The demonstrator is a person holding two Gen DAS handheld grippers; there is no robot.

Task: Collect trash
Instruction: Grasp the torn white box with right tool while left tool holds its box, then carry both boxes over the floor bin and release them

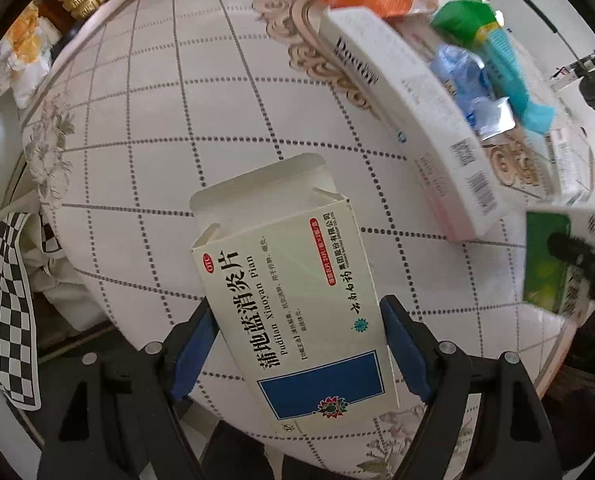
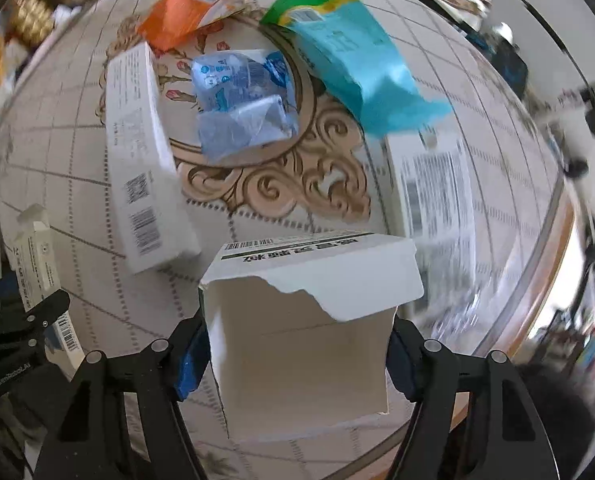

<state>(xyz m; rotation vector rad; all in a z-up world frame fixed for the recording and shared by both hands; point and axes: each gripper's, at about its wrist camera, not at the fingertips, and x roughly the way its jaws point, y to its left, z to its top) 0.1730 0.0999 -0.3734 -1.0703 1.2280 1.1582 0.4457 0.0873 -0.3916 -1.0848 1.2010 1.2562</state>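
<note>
While both grippers clamp boxes, long white carton [image 2: 145, 160] lies nr.

Long box [image 2: 145, 152] lies left of crumpled wrapper [image 2: 245, 100] on table [image 2: 77, 168]

The right gripper [image 2: 297, 344] has its jaws clamped on a torn white carton [image 2: 305, 344] above the desk [image 2: 77, 160]. Beyond it lie a long white box [image 2: 145, 160], a crumpled blue wrapper [image 2: 241, 100], a teal-and-green packet [image 2: 349, 52] and an orange packet [image 2: 181, 8].
</note>
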